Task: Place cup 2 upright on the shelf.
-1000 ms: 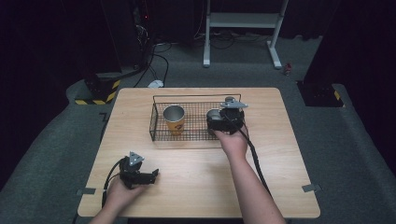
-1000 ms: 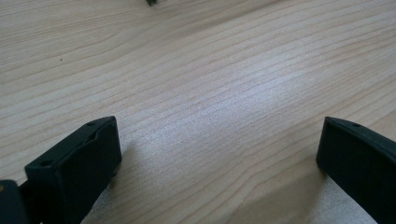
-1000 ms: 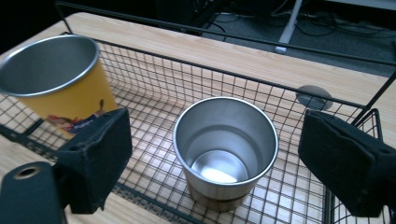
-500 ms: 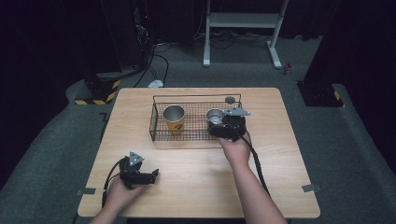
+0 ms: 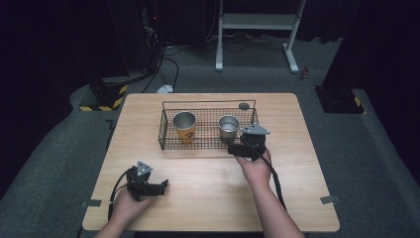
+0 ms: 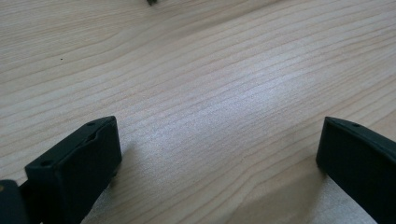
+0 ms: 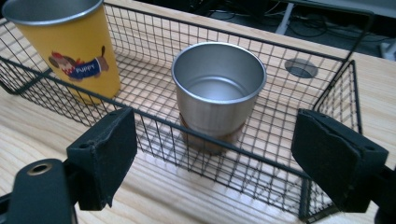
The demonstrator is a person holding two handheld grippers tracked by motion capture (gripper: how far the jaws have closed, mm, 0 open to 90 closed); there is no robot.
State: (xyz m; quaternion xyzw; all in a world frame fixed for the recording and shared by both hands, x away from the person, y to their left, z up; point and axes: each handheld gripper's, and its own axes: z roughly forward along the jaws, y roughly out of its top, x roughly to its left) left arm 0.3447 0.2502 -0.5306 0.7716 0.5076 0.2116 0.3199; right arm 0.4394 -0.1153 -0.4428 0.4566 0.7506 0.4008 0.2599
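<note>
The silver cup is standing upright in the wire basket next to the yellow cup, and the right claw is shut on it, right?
Not quite. The silver cup stands upright in the wire basket beside the yellow cup, but the right claw is open and outside the basket, as the right gripper view shows.

The left gripper (image 5: 157, 187) is held low at the lower left, jaws spread wide. The right gripper (image 5: 236, 147) is held right of centre, jaws parted.

A yellow cup (image 5: 185, 127) stands upright on the wooden table (image 5: 208, 198).
</note>
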